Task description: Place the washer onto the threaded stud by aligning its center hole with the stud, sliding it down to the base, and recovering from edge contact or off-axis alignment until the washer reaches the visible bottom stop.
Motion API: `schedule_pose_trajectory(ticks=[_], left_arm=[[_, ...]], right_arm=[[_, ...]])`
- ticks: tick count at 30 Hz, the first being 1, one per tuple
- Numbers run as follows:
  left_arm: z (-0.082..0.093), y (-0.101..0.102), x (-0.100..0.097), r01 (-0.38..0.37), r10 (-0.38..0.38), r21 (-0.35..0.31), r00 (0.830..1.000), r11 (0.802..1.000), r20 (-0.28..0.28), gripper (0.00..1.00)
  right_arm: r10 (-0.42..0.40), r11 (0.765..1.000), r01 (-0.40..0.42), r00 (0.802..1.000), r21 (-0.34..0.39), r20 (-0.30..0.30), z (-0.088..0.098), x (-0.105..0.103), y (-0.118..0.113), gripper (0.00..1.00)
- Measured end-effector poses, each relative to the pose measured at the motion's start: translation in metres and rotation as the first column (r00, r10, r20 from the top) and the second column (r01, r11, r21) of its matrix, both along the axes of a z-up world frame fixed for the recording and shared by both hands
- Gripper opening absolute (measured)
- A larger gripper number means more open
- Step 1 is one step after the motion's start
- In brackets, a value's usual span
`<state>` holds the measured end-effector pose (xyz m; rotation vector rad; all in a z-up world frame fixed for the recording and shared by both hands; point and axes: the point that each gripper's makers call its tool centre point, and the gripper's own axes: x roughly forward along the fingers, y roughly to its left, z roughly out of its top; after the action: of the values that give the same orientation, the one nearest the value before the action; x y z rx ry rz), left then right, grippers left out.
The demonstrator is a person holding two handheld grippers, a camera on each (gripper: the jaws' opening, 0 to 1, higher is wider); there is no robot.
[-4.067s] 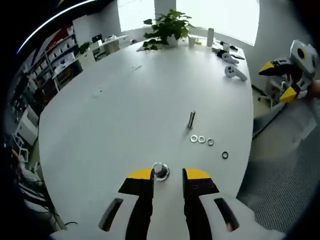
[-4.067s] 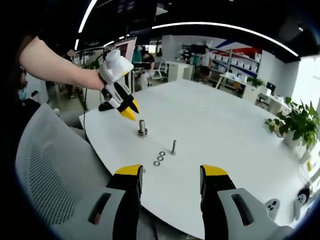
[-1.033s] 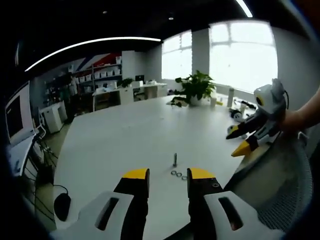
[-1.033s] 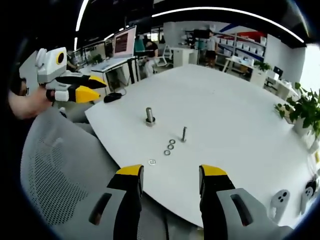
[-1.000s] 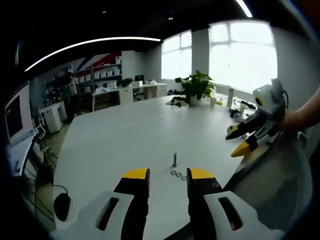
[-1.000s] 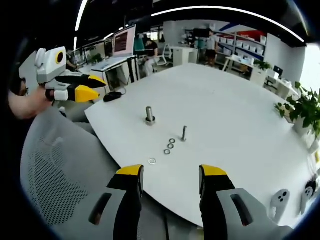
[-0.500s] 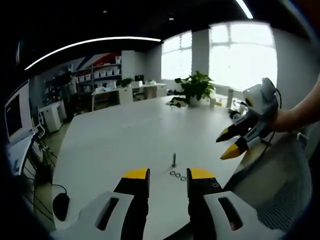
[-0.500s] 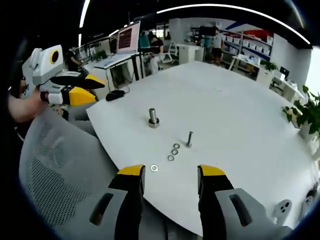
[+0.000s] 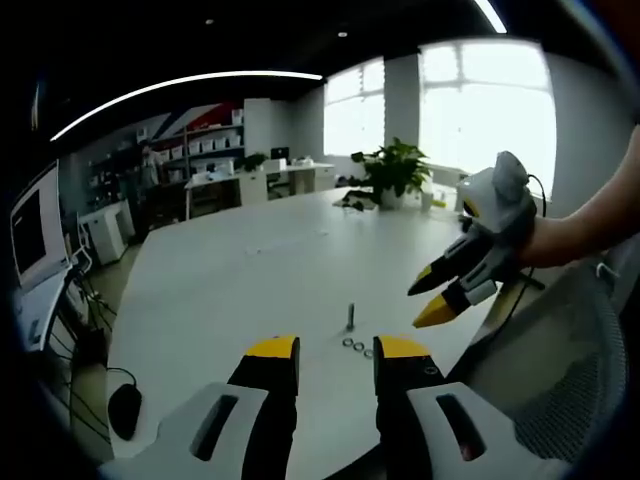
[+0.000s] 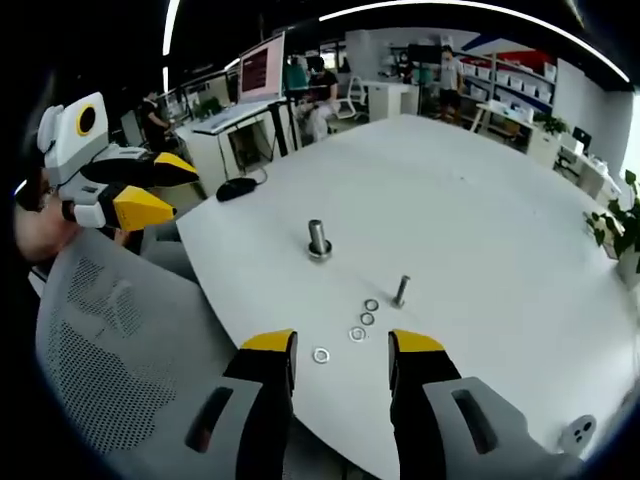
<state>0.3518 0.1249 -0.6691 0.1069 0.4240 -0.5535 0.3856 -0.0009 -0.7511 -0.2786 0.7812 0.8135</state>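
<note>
1. The right gripper, yellow-tipped with pale grey bodies, hangs over the near edge of the round white table, jaws spread apart and holding nothing.
2. Just ahead of its tips, four flat silvery metal washers lie on the tabletop: the nearest washer sits a little apart, and a row of three washers trails toward a slim upright threaded stud.
3. Farther in stands a thicker grey metal bolt with a washer at its base, upright and well apart from the loose ones.
4. The left gripper is held off the table's edge, jaws parted and empty; in the right gripper view it shows at the left, above a grey mesh chair back.
5. In the left gripper view, the right gripper reaches in from the right on a bare forearm, angled down toward the stud.
6. Beyond, a leafy green potted plant stands at the far rim below bright windows.
</note>
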Motion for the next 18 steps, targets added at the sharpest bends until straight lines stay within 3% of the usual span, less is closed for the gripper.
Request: schedule_pose_trajectory(ticks=[5, 11, 18], left_arm=[[-0.001, 0.002, 0.001, -0.005, 0.005, -0.005, 1.0, 1.0, -0.006, 0.26], [-0.003, 0.002, 0.0, -0.001, 0.001, 0.009, 1.0, 1.0, -0.008, 0.26], [-0.002, 0.002, 0.0, -0.002, 0.002, 0.012, 1.0, 1.0, -0.003, 0.26]], right_arm=[[0.034, 0.999, -0.034, 0.998, -0.01, -0.044, -0.015, -0.005, 0.011, 0.35], [0.093, 0.991, -0.102, 0.99, -0.086, -0.104, -0.053, -0.014, 0.018, 0.33], [0.135, 0.978, -0.155, 0.98, -0.136, -0.147, -0.076, -0.018, 0.019, 0.3]])
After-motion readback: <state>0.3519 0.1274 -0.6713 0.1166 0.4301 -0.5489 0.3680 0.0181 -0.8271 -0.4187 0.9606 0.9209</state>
